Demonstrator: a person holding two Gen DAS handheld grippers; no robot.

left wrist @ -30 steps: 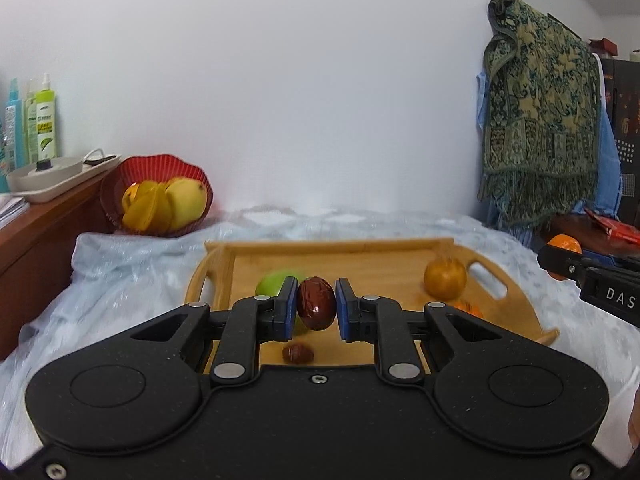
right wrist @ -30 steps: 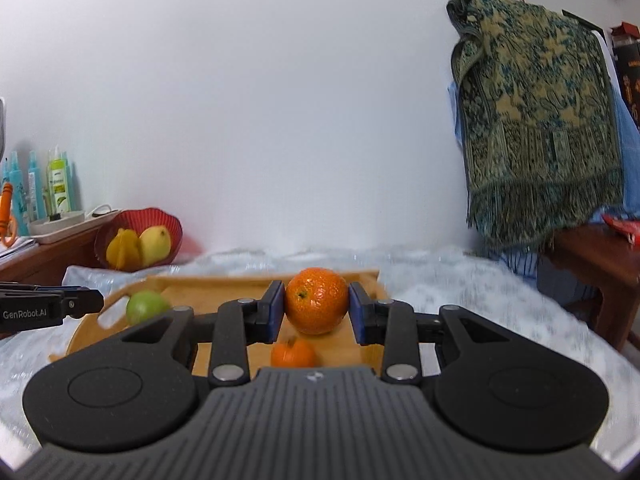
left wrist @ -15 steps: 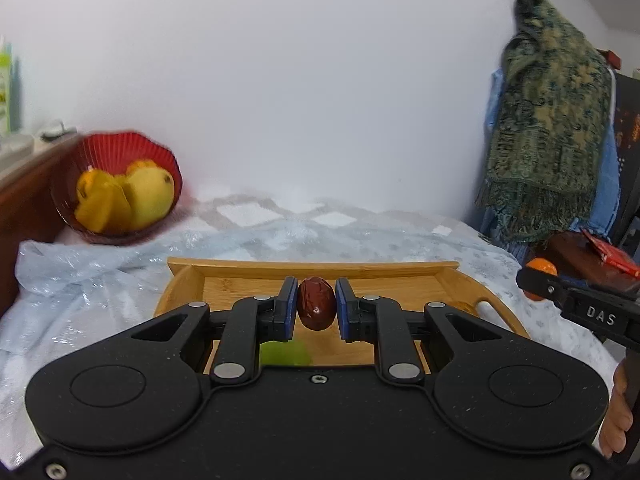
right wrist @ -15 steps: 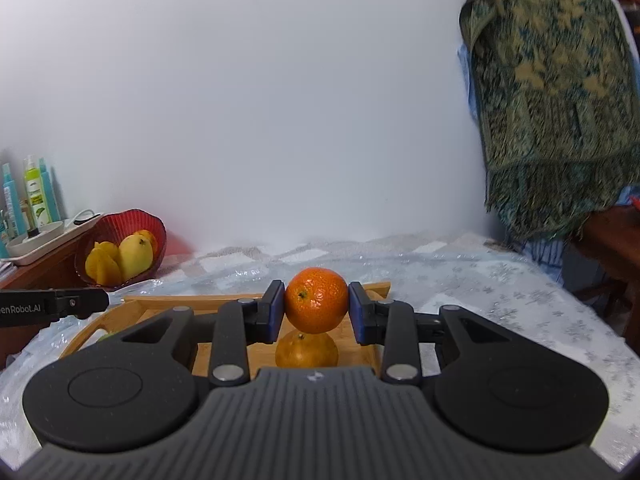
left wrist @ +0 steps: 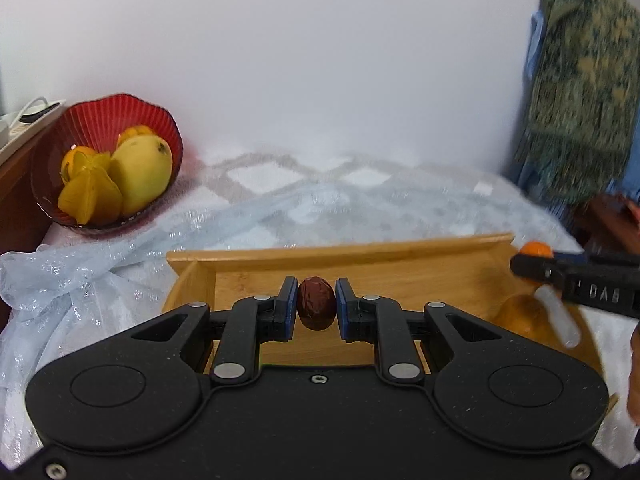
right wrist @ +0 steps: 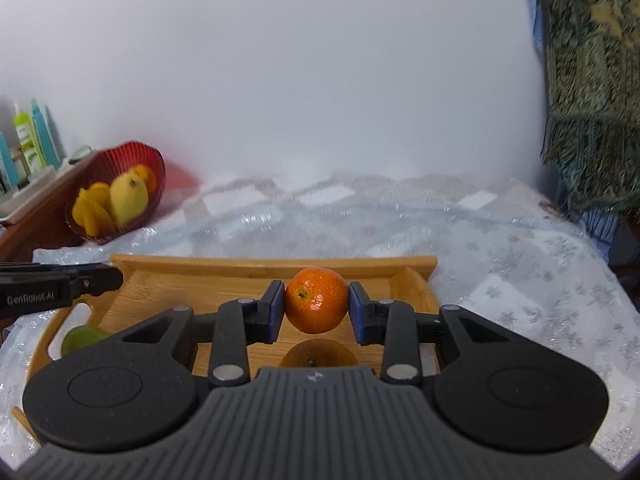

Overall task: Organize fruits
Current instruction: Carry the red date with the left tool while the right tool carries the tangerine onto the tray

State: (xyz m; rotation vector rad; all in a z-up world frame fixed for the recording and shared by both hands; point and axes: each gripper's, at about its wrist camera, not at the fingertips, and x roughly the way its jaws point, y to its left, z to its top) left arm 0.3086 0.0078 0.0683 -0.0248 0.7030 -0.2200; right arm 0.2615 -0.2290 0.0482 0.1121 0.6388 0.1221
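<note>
Above the tray: we carry one fruit in each gripper, both lifted clear of the wooden tray (right wrist: 276,270).
Left gripper (left wrist: 316,304): clamped on a small dark-red date (left wrist: 316,303); the pads press its two sides and the fruit hangs over the tray's inner floor.
Right gripper (right wrist: 316,301): clamped on a mandarin (right wrist: 316,300), held above the tray's middle, directly over a duller orange fruit (right wrist: 318,354) lying on the tray floor.
Left on tray: a green fruit (right wrist: 82,338) near the tray's left handle cut-out; the duller orange one under the mandarin.
Red bowl (left wrist: 108,116): beyond the tray's far-left corner, tilted against a wooden cabinet (left wrist: 16,196); it holds a mango (left wrist: 142,174), a starfruit (left wrist: 90,196) and something orange behind them.
Step, our judgement: transport toward the bowl; neither fruit is there yet.
Risk 1: the date is small and smooth, gripped on a narrow band; a jolt could let it slip and fall onto the tray or the crinkled plastic sheet (left wrist: 80,280) beside the tray.
Risk 2: the bowl leans and is already fairly full; a dropped mandarin could roll out or push the starfruit over the rim.
Risk 3: both grippers heading for one bowl could collide near the tray's left end.
</note>
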